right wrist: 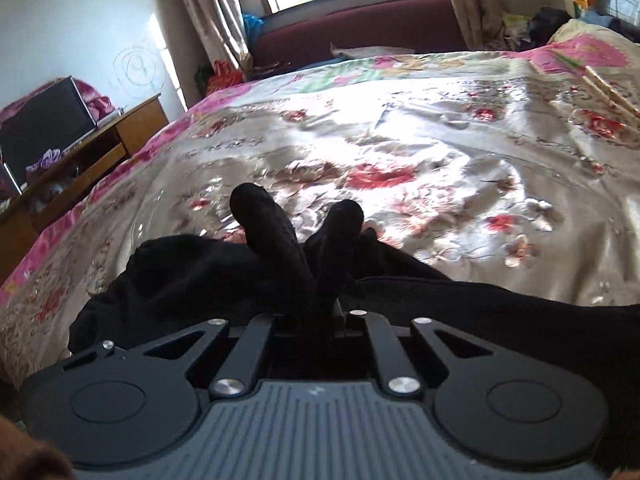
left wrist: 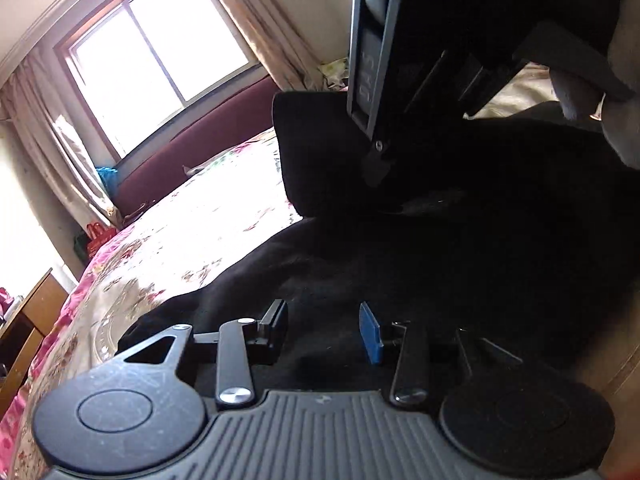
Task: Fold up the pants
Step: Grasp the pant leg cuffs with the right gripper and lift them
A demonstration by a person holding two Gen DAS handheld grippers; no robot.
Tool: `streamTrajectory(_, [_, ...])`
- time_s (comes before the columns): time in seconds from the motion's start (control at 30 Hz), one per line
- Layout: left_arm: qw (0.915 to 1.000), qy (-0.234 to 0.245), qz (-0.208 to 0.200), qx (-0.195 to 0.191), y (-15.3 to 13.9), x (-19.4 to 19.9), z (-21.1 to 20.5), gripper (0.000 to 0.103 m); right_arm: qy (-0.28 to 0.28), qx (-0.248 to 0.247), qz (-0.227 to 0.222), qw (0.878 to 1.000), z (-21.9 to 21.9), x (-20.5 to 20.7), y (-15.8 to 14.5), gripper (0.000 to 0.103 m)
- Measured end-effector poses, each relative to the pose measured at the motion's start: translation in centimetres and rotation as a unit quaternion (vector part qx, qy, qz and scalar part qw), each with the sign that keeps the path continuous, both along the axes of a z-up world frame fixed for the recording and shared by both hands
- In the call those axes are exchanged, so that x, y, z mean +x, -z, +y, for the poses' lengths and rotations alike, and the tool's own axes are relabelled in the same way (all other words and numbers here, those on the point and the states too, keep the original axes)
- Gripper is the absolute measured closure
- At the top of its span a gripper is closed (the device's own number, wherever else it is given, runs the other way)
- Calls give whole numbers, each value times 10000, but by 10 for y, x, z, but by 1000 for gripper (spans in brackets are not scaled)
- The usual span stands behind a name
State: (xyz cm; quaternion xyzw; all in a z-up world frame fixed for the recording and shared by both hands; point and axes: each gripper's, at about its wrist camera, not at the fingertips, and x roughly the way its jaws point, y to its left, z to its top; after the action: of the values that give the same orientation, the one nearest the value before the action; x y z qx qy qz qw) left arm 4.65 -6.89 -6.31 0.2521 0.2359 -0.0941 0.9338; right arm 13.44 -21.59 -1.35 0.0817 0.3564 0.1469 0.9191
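Left wrist view: the left gripper [left wrist: 326,330] stands partly open, one black pad at nine o'clock and one blue pad at three o'clock, nothing pinched between them, hovering over the black pants [left wrist: 420,248], a soft, matte, fuzzy fabric spread over the lower right of the bed. At twelve to one o'clock the right gripper [left wrist: 374,164] reaches down into a lifted fold of the same cloth, its black casing tilted. The glossy satin bedspread [left wrist: 192,232], cream with pink and red flowers, lies at nine to ten o'clock. In the right wrist view, the right gripper's jaws are closed tight on a bunch of pants fabric, two rounded humps of which rise past them toward twelve o'clock, the rest rumpled at six o'clock.
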Motion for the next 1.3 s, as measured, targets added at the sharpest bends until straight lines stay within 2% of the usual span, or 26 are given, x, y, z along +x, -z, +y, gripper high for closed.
streamTrajectory(0.1, [9993,-130,-28,-338,-3,-3,15,46,-92,-49,21,9999,19,4,-7,96])
streamTrajectory(0.23, [9978,-294,-212,-553,-6,-7,26,46,52,-13,-280,9996,34,13,-31,96])
streamTrajectory(0.33, [9964,-457,-302,-648,-11,-15,41,46,-174,-191,-532,9983,66,18,-41,96])
streamTrajectory(0.5, [9947,-698,-330,-685,-11,-30,61,46,-1116,-678,-703,9889,144,20,-27,96])
streamTrajectory(0.6, [9933,-823,-279,-761,-9,-39,71,45,-1341,-802,-685,9853,173,22,-19,95])
streamTrajectory(0.73, [9930,-823,-307,-795,-11,-47,75,45,-1633,-1153,-952,9752,200,12,-12,95])
streamTrajectory(0.83, [9931,-823,-280,-788,-10,-53,76,45,-2023,-1428,-838,9652,219,8,5,94])
streamTrajectory(0.9, [9943,-779,-280,-673,-8,-58,74,45,-2392,-1813,-565,9522,234,8,21,86])
streamTrajectory(0.93, [9953,-753,-270,-537,-7,-61,72,45,-2431,-1828,-547,9510,235,7,25,86])
streamTrajectory(1.03, [9963,-688,-321,-400,-7,-72,69,44,-2484,-1644,-503,9533,226,3,18,83])
streamTrajectory(1.13, [9961,-666,-291,-494,-14,-81,73,44,-2371,-927,-325,9665,195,-2,-4,77])
streamTrajectory(1.17, [9957,-692,-296,-532,-19,-84,75,44,-2280,-707,-299,9706,183,-5,-11,71])
streamTrajectory(1.2, [9953,-712,-315,-573,-24,-87,77,44,-2161,-496,-283,9747,170,-7,-17,70])
streamTrajectory(1.3, [9932,-832,-464,-672,-43,-85,85,44,-1653,13,-317,9857,125,-17,-32,70])
